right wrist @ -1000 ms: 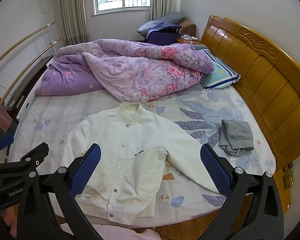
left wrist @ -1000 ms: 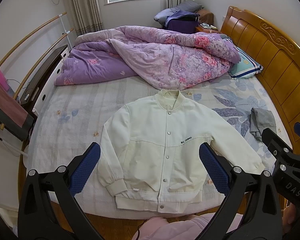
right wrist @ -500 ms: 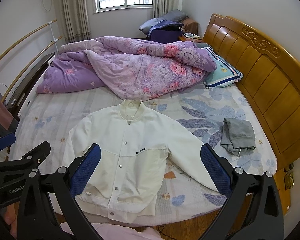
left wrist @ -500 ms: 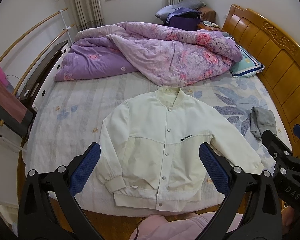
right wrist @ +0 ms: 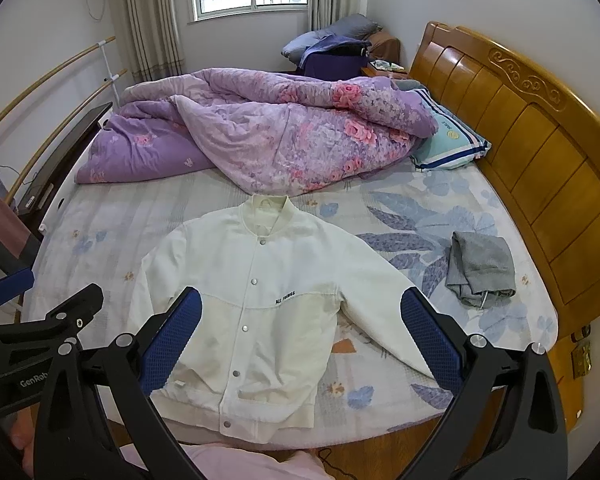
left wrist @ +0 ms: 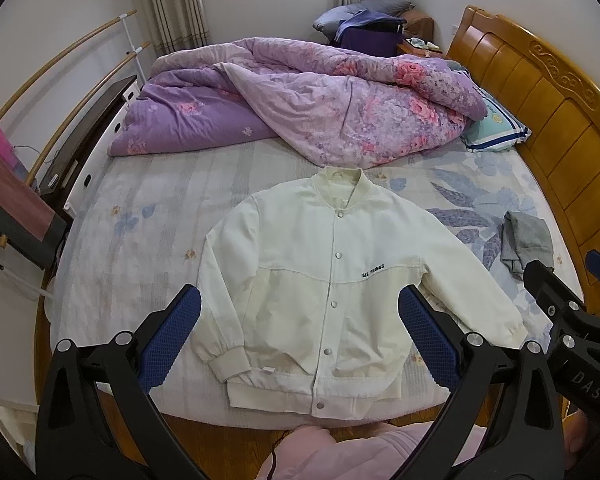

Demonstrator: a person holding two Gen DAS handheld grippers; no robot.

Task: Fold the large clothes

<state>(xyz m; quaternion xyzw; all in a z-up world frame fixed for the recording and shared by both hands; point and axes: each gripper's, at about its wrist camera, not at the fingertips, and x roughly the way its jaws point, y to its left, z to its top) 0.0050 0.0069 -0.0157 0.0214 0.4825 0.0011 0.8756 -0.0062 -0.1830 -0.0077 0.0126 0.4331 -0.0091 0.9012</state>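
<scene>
A drying rack (left wrist: pixel 60 92) with wooden rails is standing along the left side of the bed (left wrist: pixel 152 240). The left gripper (left wrist: pixel 300 332) is hovering above the near edge of the bed, its blue-padded fingers (left wrist: pixel 168 340) spread wide apart and gripping nothing. A purple floral quilt (left wrist: pixel 300 96) is lying bunched across the far half of the bed. In front of it, the cream snap-button jacket (left wrist: pixel 324 280) is lying flat and face up on the flowered sheet, buttoned, collar toward the quilt, hem at the near edge, and both sleeves angling down and outward. The right gripper (right wrist: pixel 300 336) is likewise hanging wide open and empty over the jacket's lower part. A crumpled grey garment (right wrist: pixel 480 272) is sitting on the sheet to the right, apart from the jacket's sleeve. A striped pillow (right wrist: pixel 448 144) is resting against the wooden headboard (right wrist: pixel 532 140) on the right.
</scene>
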